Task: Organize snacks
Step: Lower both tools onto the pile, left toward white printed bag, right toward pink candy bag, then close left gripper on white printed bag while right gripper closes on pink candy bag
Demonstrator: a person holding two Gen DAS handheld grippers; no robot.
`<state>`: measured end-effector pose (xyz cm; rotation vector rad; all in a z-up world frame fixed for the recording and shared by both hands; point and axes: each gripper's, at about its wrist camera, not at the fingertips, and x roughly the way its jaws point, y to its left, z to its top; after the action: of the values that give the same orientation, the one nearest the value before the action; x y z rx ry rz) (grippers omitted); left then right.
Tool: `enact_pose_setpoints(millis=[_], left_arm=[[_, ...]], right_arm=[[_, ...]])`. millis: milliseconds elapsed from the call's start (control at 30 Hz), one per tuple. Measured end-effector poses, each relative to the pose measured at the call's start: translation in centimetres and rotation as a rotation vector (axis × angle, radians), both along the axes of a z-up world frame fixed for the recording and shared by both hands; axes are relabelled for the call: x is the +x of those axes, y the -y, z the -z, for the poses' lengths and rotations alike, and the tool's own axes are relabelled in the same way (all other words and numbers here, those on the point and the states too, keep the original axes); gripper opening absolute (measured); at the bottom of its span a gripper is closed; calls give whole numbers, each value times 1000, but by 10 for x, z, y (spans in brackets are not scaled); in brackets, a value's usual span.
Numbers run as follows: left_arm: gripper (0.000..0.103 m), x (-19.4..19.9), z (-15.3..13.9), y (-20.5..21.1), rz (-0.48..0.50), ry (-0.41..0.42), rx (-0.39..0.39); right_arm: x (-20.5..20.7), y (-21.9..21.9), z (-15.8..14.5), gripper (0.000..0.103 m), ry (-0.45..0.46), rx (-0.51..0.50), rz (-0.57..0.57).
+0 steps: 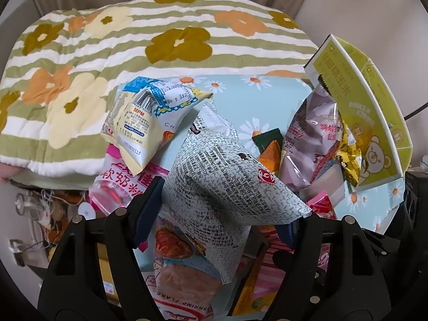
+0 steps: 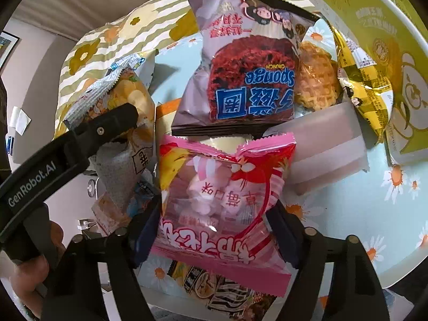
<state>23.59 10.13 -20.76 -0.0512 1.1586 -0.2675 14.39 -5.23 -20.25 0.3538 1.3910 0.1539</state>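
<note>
Two snack packets are gripped at once, one in each hand-held gripper. The left hand-held gripper is clamped on a grey speckled packet printed with black text, its pads pressing both sides, the packet lifted above a heap of other snacks on the daisy-print surface. The right hand-held gripper is clamped on a pink marshmallow packet, which sits between its dark pads just in front of a mauve Sponge Crunch bag. A yellow-green carton with a bear stands tilted at the right edge of the heap, a gold packet leaning against it. Behind lies a striped floral quilt. A waffle in clear wrap rests beside the mauve bag.
</note>
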Motion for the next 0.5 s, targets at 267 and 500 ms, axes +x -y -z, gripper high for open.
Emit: enact_pose_setpoints(millis=[267, 500], left_arm=[[71, -8, -20, -1, -14, 43, -9], [71, -20, -47, -4, -36, 94, -19]], right_arm=[[-15, 7, -13, 68, 31, 3, 11], [-28, 14, -44, 68, 120, -20, -6]])
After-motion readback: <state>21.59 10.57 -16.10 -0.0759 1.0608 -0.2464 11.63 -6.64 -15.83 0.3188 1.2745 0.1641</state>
